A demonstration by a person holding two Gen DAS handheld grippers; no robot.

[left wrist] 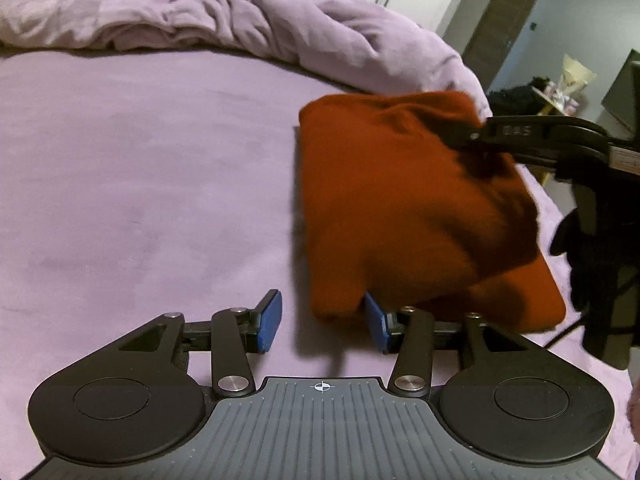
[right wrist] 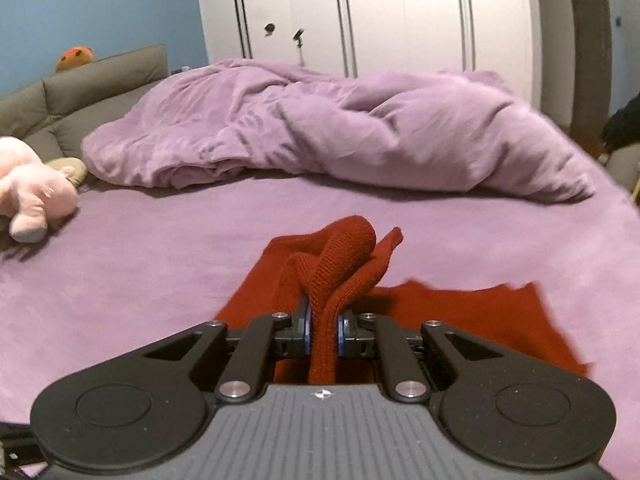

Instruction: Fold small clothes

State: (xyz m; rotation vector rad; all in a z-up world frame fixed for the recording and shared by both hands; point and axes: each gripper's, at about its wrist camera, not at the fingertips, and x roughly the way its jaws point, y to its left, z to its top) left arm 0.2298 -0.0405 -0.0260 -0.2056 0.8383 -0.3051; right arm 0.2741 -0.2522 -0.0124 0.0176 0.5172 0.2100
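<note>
Red knit garment: one item, folded into a rough rectangle, lying on the lilac sheet toward the right side of the bed in the left wrist view. Its long axis runs from the near edge, beside the left gripper, away toward the heaped duvet; one short end faces the duvet, the other faces the camera. The far right corner is lifted off the sheet. In the right wrist view a bunched fold of the same knit rises upright between the pads, with flat cloth spread below it on both sides.

Right gripper: jaws pressed together on that fold, pinching it. In the left wrist view it enters from the right and bites the raised corner.

Left gripper: jaws spread, with bare sheet between them. Its right blue pad sits just at the garment's near edge; whether it touches cannot be told.

Surroundings: crumpled lilac duvet across the far side; pink plush toy at far left; grey padded headboard; white wardrobe doors behind.
</note>
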